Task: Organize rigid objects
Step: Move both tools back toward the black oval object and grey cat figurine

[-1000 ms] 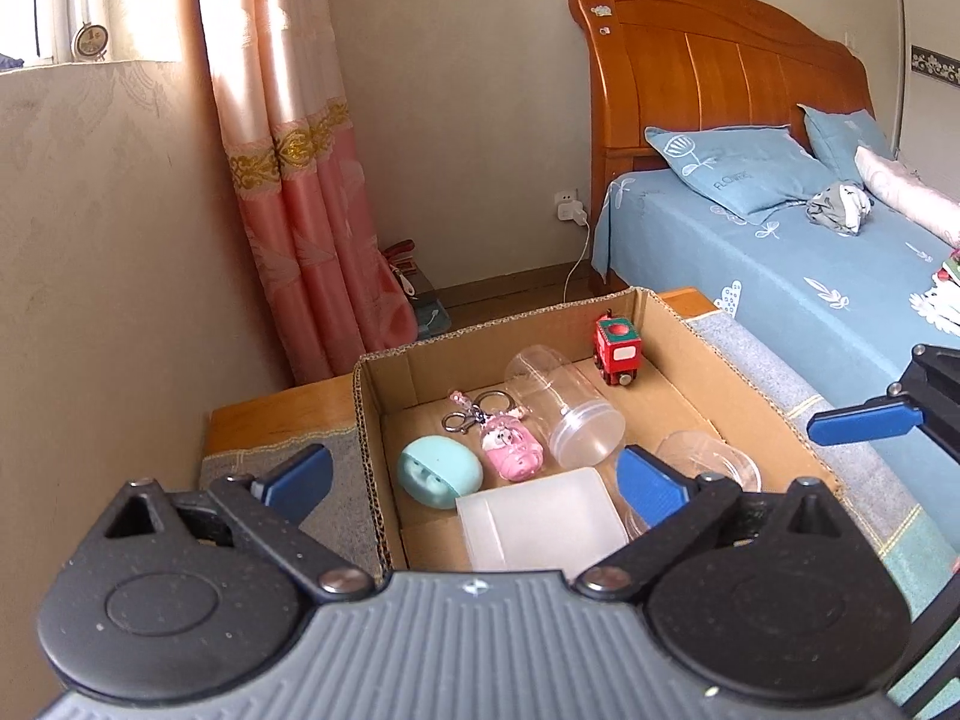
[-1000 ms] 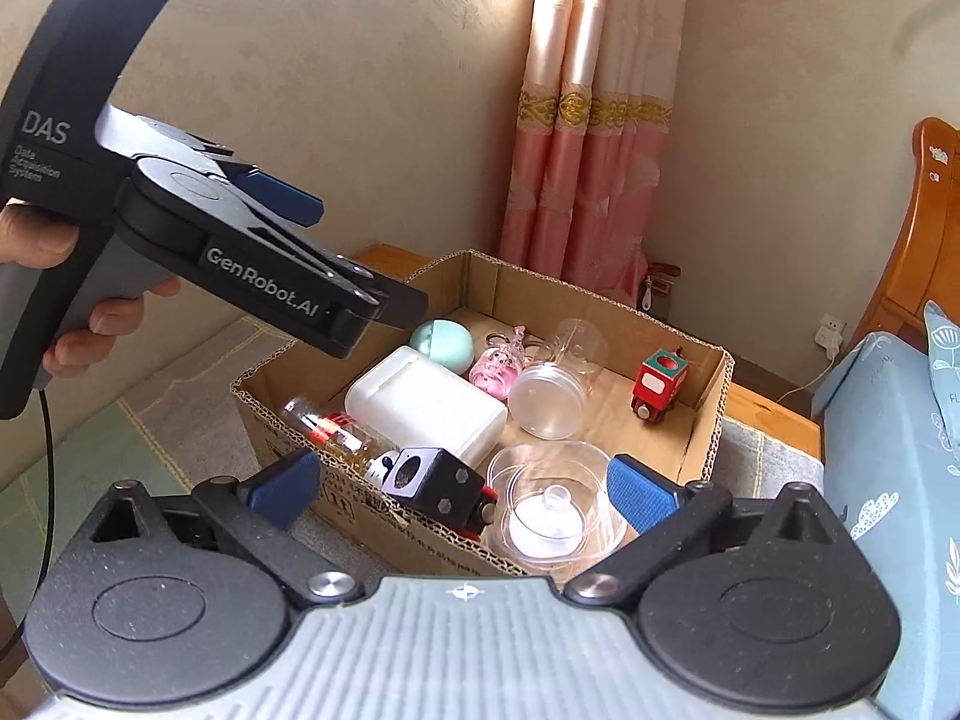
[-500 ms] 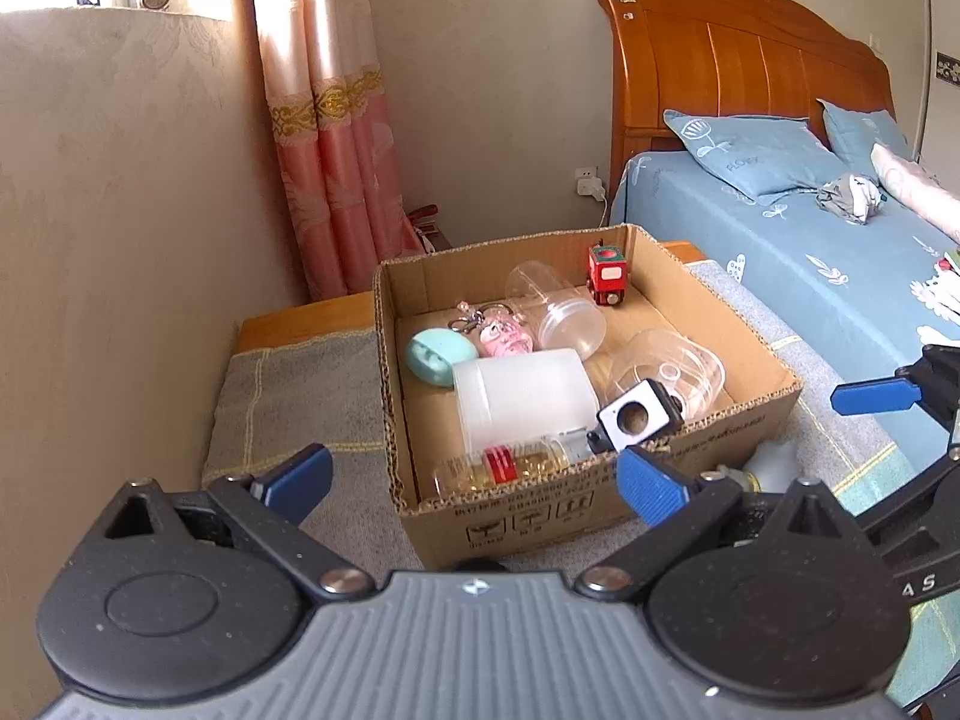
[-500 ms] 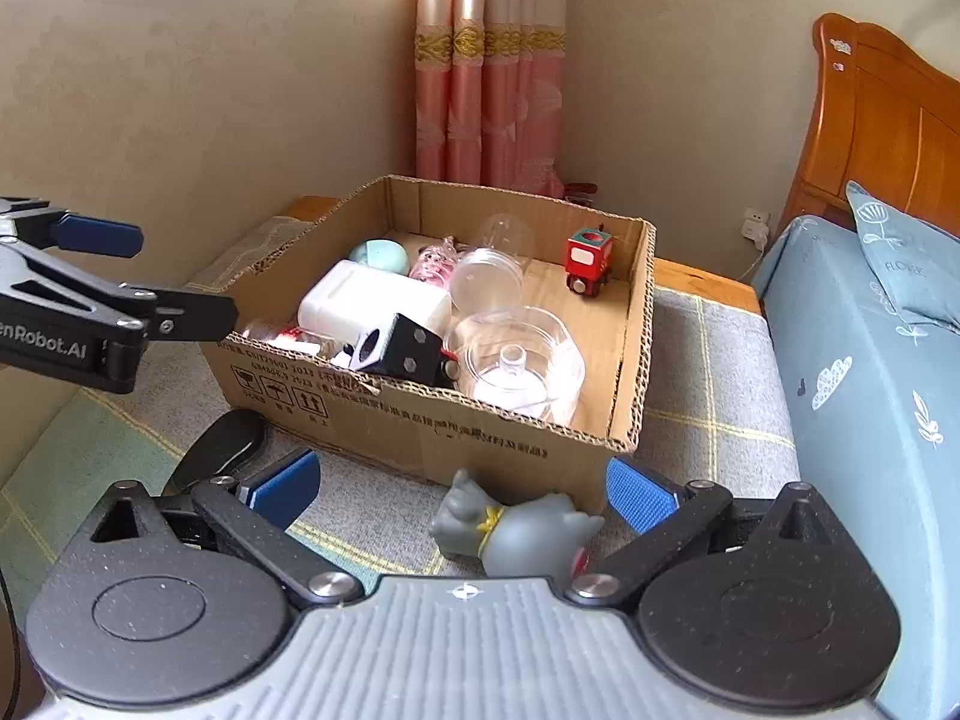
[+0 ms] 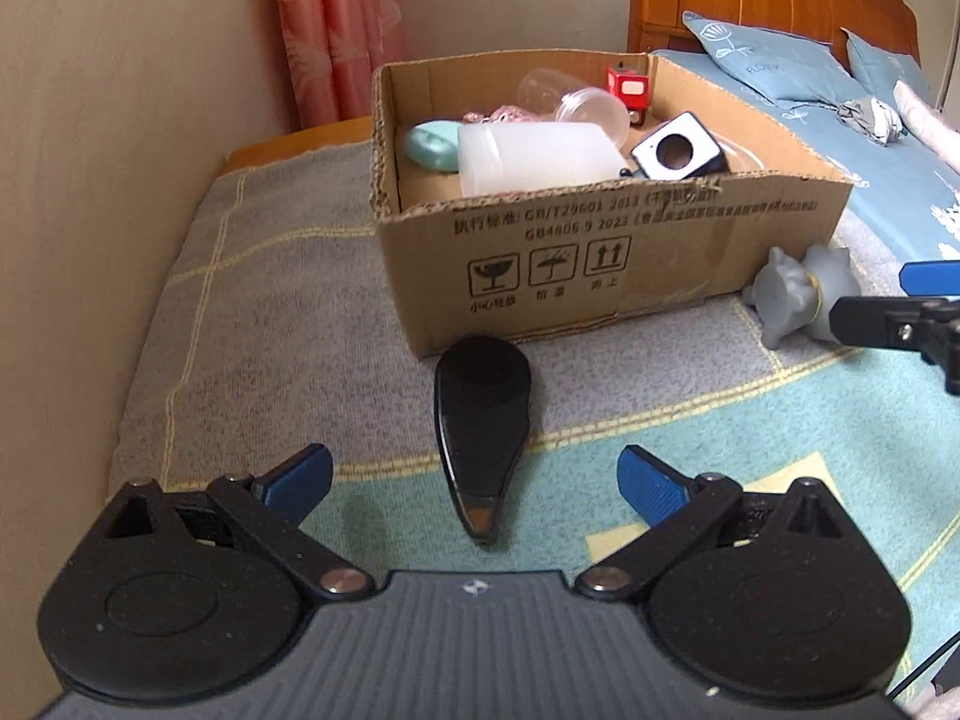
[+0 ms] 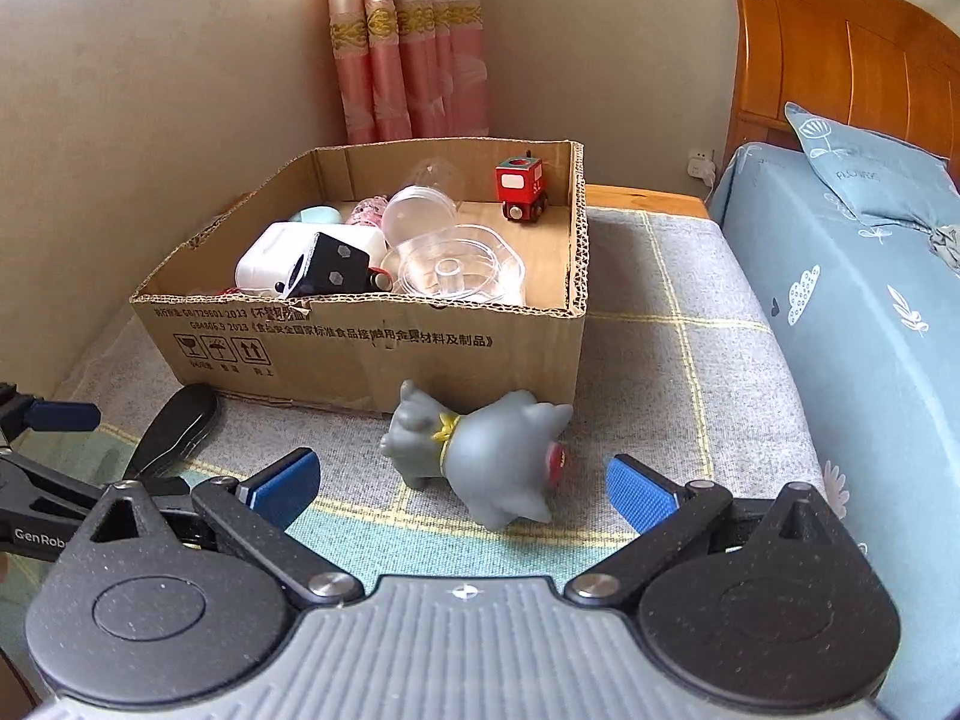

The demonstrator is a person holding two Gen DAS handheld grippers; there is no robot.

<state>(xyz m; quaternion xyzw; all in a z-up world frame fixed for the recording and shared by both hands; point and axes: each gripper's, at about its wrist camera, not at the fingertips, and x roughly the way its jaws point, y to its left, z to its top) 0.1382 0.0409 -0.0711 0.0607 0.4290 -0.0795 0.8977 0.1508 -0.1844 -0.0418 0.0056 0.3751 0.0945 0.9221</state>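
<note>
You lowered both grippers from above the cardboard box (image 5: 600, 240) to the blanket. Left gripper (image 5: 474, 483), jaws apart, faced the black scoop (image 5: 480, 420); right gripper (image 6: 462, 489), also apart, faced the grey toy (image 6: 480, 456). Both items remained outside the box.

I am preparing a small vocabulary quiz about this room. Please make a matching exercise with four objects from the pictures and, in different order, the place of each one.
Objects:
1. grey rubber animal toy
2. flat black teardrop-shaped object
3. red toy train car
4. clear plastic lid with a knob

Places:
A. inside the brown cardboard box, at its far wall
B. on the blanket, before the open left gripper
C. inside the box, near its front wall
D. on the blanket, before the open right gripper

Pairs: 1-D, 2-B, 3-A, 4-C
</note>
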